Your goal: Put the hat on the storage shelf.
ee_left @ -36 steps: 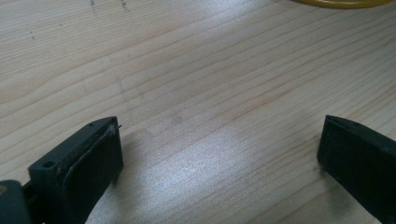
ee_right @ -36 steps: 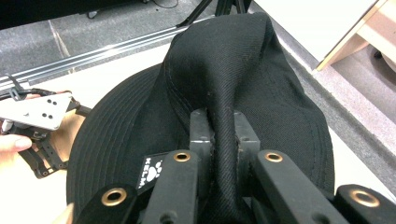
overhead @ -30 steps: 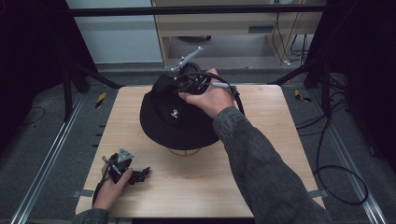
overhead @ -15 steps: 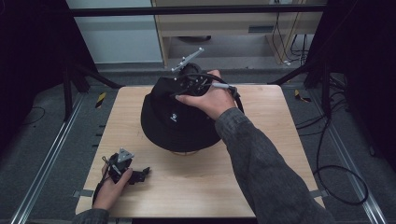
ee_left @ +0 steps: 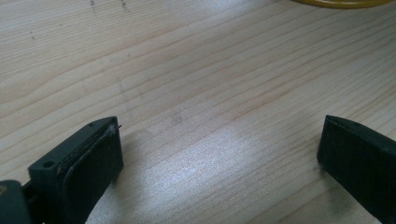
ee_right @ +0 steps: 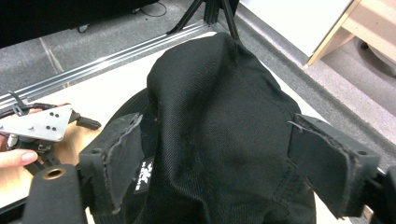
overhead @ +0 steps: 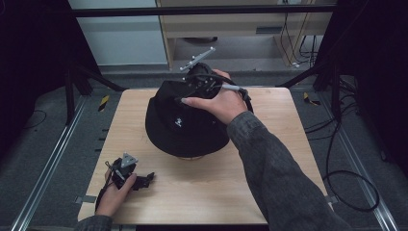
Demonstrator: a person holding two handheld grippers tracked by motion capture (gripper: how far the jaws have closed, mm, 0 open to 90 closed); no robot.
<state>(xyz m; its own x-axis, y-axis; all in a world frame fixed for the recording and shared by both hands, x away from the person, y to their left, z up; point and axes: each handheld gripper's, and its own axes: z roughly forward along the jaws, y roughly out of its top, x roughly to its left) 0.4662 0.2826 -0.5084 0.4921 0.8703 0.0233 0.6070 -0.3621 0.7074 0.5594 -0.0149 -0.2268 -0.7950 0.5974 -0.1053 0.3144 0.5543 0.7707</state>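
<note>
A black bucket hat [overhead: 178, 127] with a small white logo lies crown-up in the middle of the wooden table [overhead: 269, 159]. My right gripper [overhead: 186, 94] hangs over its far side, held from above by a hand. In the right gripper view the crown [ee_right: 224, 116] bulges up between the jaws of the right gripper [ee_right: 215, 128], which have just been opening; the pads stand wide and do not press the fabric. My left gripper [overhead: 144, 179] rests at the table's near left corner. It is open [ee_left: 219, 140], with bare wood between its jaws.
A yellow rim [ee_left: 345, 3] shows beyond the left gripper, at the hat's near edge. Black frame legs and metal rails [overhead: 53, 159] flank the table. Cables [overhead: 346, 183] lie on the floor to the right. A wooden cabinet [overhead: 231, 29] stands behind.
Little differs: the right hand has edged slightly over the hat's crown, and the left hand with its gripper lies still.
</note>
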